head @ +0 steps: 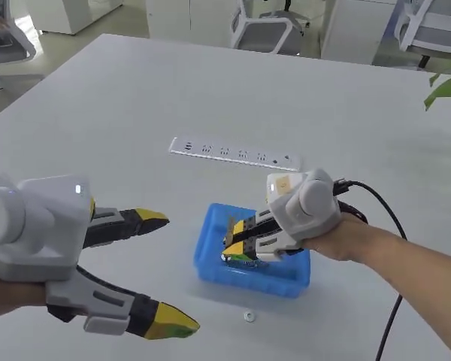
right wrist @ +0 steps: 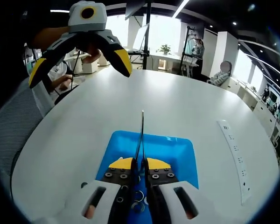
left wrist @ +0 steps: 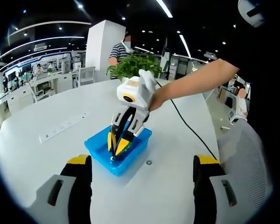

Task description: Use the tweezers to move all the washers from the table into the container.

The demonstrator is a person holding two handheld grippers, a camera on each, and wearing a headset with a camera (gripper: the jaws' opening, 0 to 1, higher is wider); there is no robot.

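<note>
One loose washer (head: 249, 316) lies on the white counter (head: 135, 113), just in front of the single blue container (head: 248, 282) and not touching it. Inside the container, more washers (right wrist: 138, 196) lie on the floor close under the right gripper (head: 243, 244). There look to be about three, though the jaws hide part of them, so the count is unsure. There is one pair of tweezers (right wrist: 141, 135) and one power strip (head: 233, 153), which lies flat on the counter beyond the container.

The right gripper is clamped on the tweezers, its jaws nearly together. It tilts down over the container, with the tweezer tips pointing into it near the floor. The left gripper (head: 173, 272) is spread wide and holds nothing. It hangs above the counter to the left of the container, jaws aimed toward it.
</note>
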